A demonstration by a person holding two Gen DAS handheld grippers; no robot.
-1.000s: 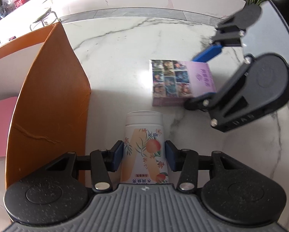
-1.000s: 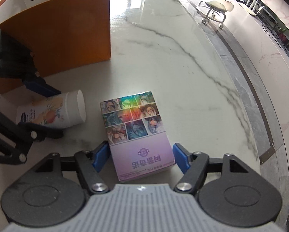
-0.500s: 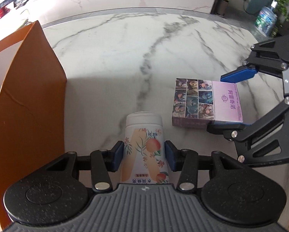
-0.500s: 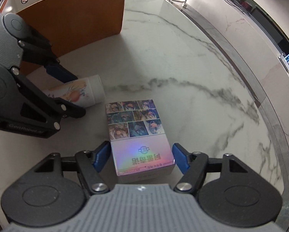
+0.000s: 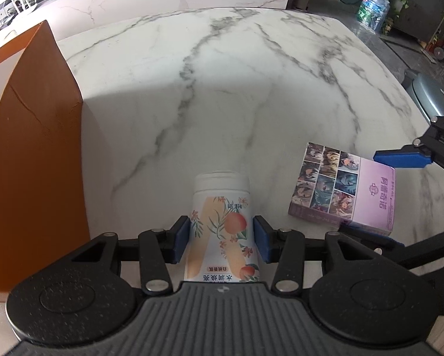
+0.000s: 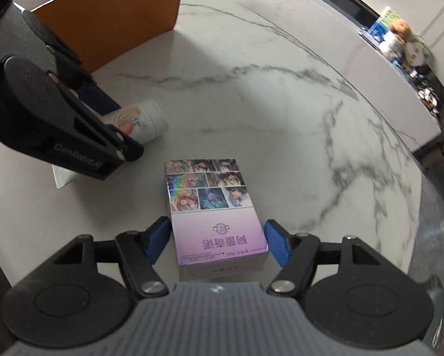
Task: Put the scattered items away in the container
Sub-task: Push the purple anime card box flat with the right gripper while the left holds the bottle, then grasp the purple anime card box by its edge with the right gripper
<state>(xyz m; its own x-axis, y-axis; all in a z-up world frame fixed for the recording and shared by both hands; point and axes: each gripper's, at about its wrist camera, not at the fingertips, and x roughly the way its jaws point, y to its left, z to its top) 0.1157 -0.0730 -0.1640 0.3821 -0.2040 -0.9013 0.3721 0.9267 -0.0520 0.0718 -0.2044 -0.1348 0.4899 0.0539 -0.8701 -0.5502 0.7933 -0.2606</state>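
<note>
Left wrist view: compared with a second ago, the orange container (image 5: 35,136) sits further to the left edge and the pink sheet that showed beside it is out of frame; more of the marble table (image 5: 222,89) is open ahead. The card box (image 5: 343,187) now lies lower and further right than before, and the right gripper (image 5: 394,201) reaches in from the right edge instead of from above. The left gripper (image 5: 222,238) pinches the bottle (image 5: 222,225), its blue pads pressed against both sides, as in the earlier frames. The bottle is a smooth white cylinder with a plain cap and a peach-and-leaf label, pointing away from the camera. The container's wall is flat, matte orange board with a crease line across it; its inside cannot be seen from here.

Right wrist view: the scene has swung round since a second ago, so the container (image 6: 109,20) sits at the upper left and the left gripper (image 6: 115,127) fills more of the left side. The right gripper (image 6: 219,241) clamps the card box (image 6: 216,213), blue pads touching both long sides. The box is a flat rectangle with a glossy, rainbow-sheen grid of pictures and a lilac end. The bottle (image 6: 144,118) shows beyond the left gripper, cap toward the table's middle, just beside the container. A white sheet (image 6: 63,176) lies under the left gripper.
</note>
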